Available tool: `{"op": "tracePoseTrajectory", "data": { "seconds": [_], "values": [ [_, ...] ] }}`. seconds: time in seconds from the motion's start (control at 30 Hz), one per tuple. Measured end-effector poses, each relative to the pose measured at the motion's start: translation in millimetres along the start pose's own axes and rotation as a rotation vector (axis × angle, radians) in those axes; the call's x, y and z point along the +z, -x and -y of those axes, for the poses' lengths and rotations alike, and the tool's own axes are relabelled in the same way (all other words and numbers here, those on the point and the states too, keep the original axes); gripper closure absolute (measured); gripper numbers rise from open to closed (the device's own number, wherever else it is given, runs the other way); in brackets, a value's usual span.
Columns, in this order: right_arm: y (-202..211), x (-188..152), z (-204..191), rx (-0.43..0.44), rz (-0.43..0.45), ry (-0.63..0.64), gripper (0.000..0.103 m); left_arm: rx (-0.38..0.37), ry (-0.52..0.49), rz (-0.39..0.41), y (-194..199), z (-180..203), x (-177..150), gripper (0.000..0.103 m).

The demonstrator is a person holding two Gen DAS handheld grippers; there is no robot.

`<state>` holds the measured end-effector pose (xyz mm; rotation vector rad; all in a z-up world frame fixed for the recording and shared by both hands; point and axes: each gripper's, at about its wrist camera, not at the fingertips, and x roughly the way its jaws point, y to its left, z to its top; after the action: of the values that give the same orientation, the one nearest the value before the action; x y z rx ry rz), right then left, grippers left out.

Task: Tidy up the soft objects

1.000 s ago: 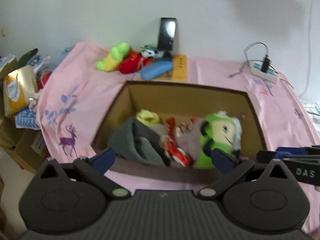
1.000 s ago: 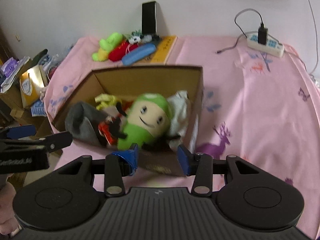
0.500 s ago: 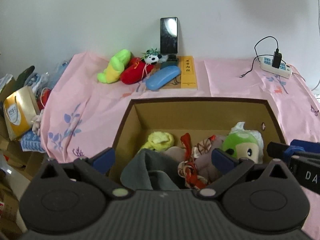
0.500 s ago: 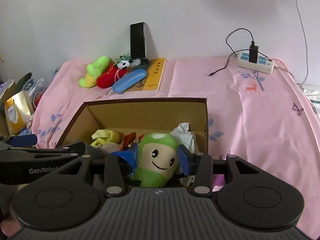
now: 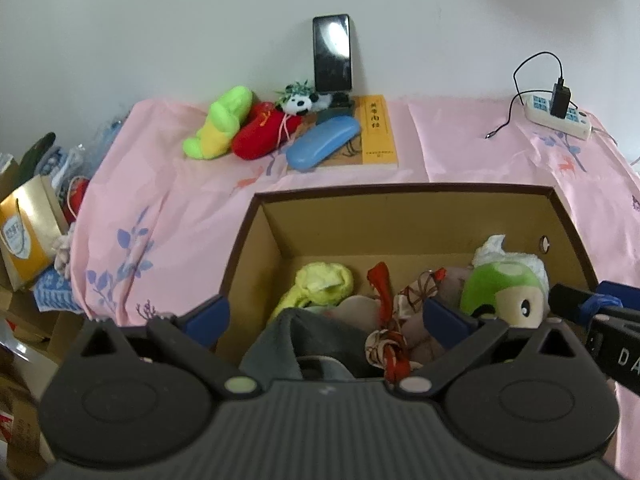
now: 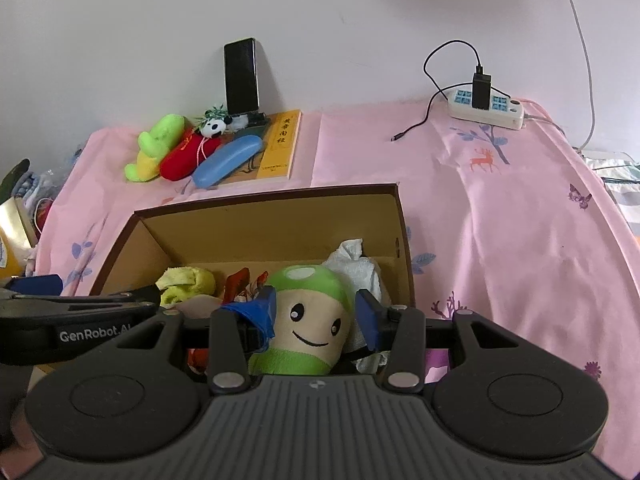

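Your right gripper (image 6: 315, 316) has its blue pads on either side of the green mushroom plush (image 6: 308, 320), one pad at each cheek; they look to be squeezing it, the left pad crumpled against its face. That plush sits upright at the right end of the cardboard box (image 6: 272, 220), its smiling face turned toward your right wrist camera, with a white cloth (image 6: 356, 268) bunched just behind it against the box wall. Your left gripper (image 5: 326, 320) is spread wide and holds nothing, its fingers hanging over the near-left part of the box above a grey fabric item (image 5: 296, 344). Also inside the box lie a yellow soft piece (image 5: 320, 286) and a red-patterned bundle (image 5: 390, 328), between the grey fabric and the plush. Beyond the box, on the pink cloth (image 6: 500, 240), a green-yellow plush (image 5: 220, 124), a red plush (image 5: 262, 136), a small panda (image 5: 298, 102) and a blue case (image 5: 322, 148) cluster beside a yellow book (image 5: 376, 130), with a phone (image 5: 332, 54) propped upright against the wall. Well apart at the far right rests a power strip (image 6: 486, 110).
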<state>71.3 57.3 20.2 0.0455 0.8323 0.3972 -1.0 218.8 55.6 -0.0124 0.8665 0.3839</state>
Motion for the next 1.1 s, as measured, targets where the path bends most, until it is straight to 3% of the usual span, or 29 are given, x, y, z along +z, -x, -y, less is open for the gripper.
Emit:
{"op": "tracePoseTrajectory", "data": {
  "seconds": [1.1],
  "values": [
    [-30.1, 7.8, 1.7, -0.014, -0.064, 0.003, 0.075, -0.040, -0.005, -0.085, -33.7, 7.2, 4.0, 0.001]
  ]
}}
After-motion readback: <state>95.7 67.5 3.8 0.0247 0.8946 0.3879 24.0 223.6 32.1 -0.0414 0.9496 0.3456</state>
